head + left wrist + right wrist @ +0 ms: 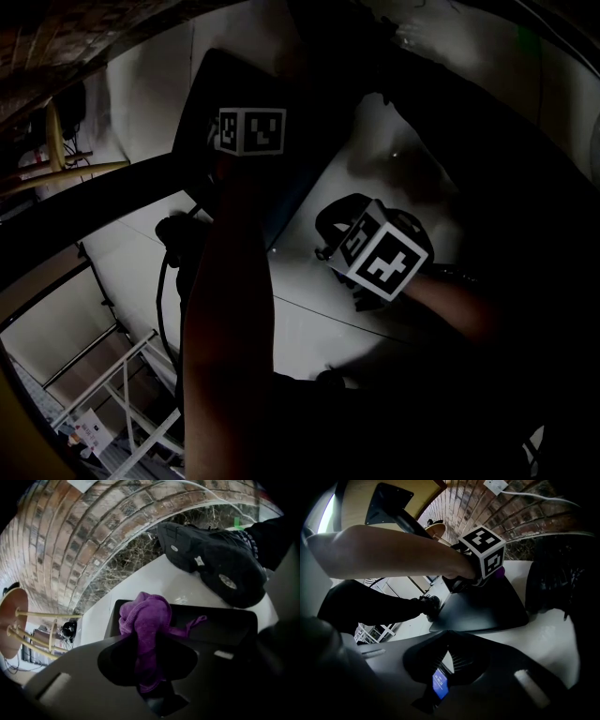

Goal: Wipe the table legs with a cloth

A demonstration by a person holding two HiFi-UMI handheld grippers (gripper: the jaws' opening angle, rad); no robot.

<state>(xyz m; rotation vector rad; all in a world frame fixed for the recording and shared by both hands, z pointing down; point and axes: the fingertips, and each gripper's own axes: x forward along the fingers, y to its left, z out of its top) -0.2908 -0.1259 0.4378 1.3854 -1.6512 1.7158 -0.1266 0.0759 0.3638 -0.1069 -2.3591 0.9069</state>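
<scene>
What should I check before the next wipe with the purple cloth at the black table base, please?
1. Purple terry cloth clamped in the left gripper: ok, it is bunched between the jaws.
2. Cloth touching the flat black metal base plate of the table leg: cannot tell; it sits right in front of the plate.
3. Right gripper free: ok, jaws together with nothing between them.
4. Black rubber-soled shoe off the plate: ok, it is beyond the plate's far edge, over the white floor.
5. Light in the head view: not ok, mostly dark.
</scene>
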